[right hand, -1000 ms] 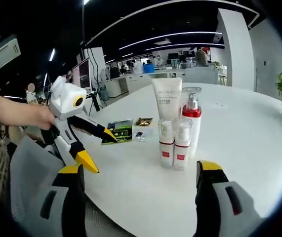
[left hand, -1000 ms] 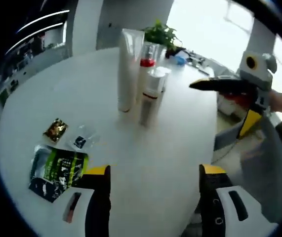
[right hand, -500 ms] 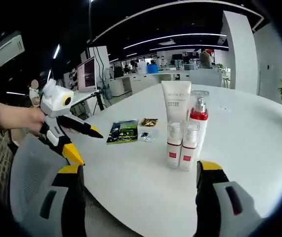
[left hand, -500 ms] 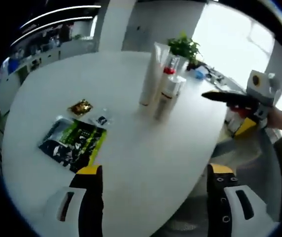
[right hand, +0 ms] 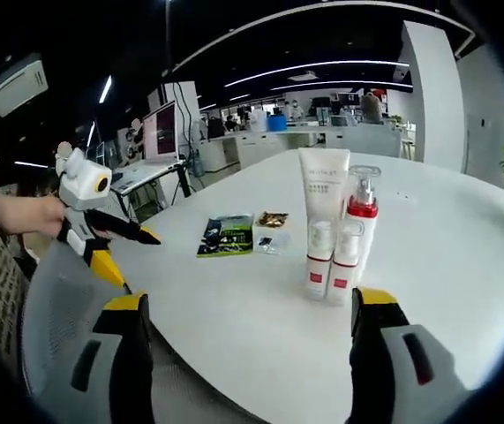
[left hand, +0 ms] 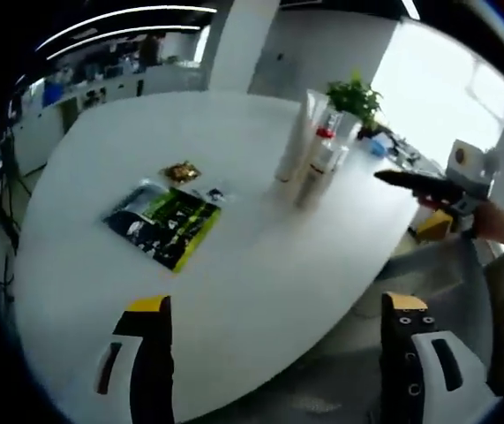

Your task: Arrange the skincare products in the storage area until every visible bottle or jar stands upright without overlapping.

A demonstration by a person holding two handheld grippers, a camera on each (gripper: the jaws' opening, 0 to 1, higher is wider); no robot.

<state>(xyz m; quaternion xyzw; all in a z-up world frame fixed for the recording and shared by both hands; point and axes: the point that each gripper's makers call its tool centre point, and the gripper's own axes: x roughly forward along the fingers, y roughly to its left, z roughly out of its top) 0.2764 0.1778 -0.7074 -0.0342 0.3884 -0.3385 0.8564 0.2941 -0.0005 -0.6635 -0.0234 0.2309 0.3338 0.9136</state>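
Note:
Four skincare products stand upright in a tight cluster on the white table (right hand: 428, 221): a white tube (right hand: 324, 190), a red-collared pump bottle (right hand: 360, 221) and two small bottles (right hand: 319, 256) with red bands in front. The same cluster (left hand: 313, 155) sits far across the table in the left gripper view. My left gripper (left hand: 278, 303) is open and holds nothing, back from the table's edge. My right gripper (right hand: 249, 300) is also open, short of the cluster. Each gripper appears in the other's view, held by a hand, jaws spread: the right gripper (left hand: 437, 190) and the left gripper (right hand: 93, 221).
A green-and-black packet (left hand: 165, 225), a gold sachet (left hand: 181, 170) and a small clear sachet (left hand: 212, 194) lie flat left of the cluster. A potted plant (left hand: 357, 93) stands at the far edge. A grey chair (right hand: 48, 300) sits beside the table. Office desks fill the background.
Both cameras have pulled back from the table, so the products look smaller. The left gripper has drawn away to the left in the right gripper view. The products stay put.

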